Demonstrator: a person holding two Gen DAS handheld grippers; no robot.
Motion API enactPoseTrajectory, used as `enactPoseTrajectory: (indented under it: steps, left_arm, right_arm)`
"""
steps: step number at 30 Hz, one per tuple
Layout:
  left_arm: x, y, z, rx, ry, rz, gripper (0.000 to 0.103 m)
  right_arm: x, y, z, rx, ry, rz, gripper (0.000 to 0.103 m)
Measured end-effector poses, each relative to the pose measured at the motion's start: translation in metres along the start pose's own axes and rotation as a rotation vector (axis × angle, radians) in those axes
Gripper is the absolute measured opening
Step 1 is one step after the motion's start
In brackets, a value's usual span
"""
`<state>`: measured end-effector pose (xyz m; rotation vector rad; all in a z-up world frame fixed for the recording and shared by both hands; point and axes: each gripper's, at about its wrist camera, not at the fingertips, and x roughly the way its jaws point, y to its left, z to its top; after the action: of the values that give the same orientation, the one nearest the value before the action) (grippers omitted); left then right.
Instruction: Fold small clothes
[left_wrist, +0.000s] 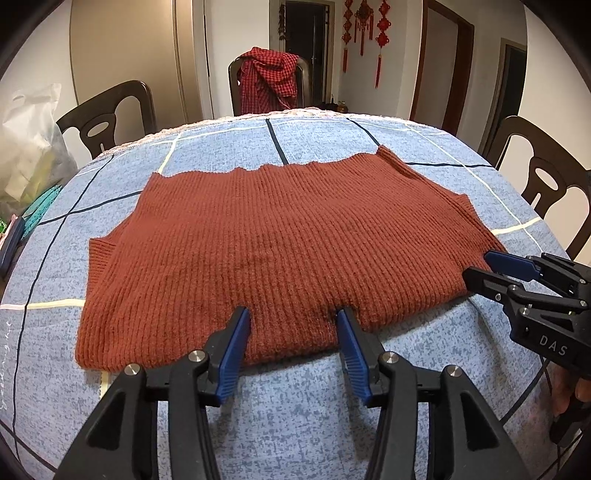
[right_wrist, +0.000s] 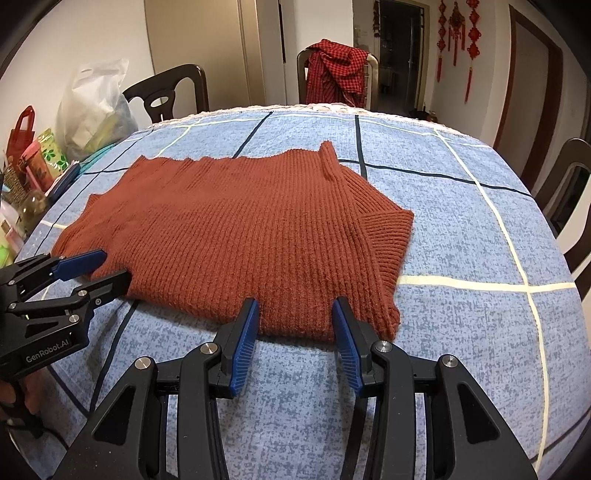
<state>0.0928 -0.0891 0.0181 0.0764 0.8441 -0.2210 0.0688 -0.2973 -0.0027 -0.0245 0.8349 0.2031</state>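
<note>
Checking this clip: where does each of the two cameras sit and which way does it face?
Left wrist view: sits on the left gripper, looks down and forward over the sweater's near edge; the right gripper and a bit of a hand show at right.
Right wrist view: sits on the right gripper, same slant, nearer the sweater's right end; the left gripper shows at left.
Shared: sweater, blue checked tablecloth, chair with red checked cloth, red hanging knots.

Home dining room, cloth-covered table, wooden chairs, red knot ornaments
</note>
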Motion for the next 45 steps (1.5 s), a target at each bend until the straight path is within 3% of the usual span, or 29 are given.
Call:
enactPoseTrajectory:
  steps: [12, 15, 19, 28, 34, 38, 45]
  left_arm:
    - [-0.003, 0.002, 0.001, -0.003, 0.006, -0.019, 0.054]
    - [-0.013, 0.016, -0.001, -0.054, 0.000, -0.057, 0.054]
    - [-0.027, 0.045, -0.012, -0.130, -0.015, -0.051, 0.054]
    - [-0.034, 0.121, -0.040, -0.392, 0.001, -0.055, 0.058]
    - [-0.027, 0.148, -0.040, -0.547, -0.028, -0.130, 0.060]
    - [-0.022, 0.157, -0.037, -0.583, -0.043, -0.142, 0.060]
    - [-0.014, 0.157, -0.023, -0.549, -0.039, -0.129, 0.062]
  right_arm:
    - [-0.003, -0.004, 0.000, 0.023, -0.008, 0.032, 0.043]
    - [-0.010, -0.005, -0.003, 0.037, -0.005, 0.042, 0.043]
    - [-0.021, -0.018, -0.013, 0.142, -0.005, 0.112, 0.043]
    - [-0.017, -0.047, -0.027, 0.364, 0.005, 0.266, 0.043]
    - [-0.007, -0.063, -0.023, 0.490, -0.011, 0.354, 0.044]
    - [-0.003, -0.068, -0.022, 0.537, -0.022, 0.390, 0.044]
    - [0.002, -0.072, -0.020, 0.565, -0.029, 0.406, 0.044]
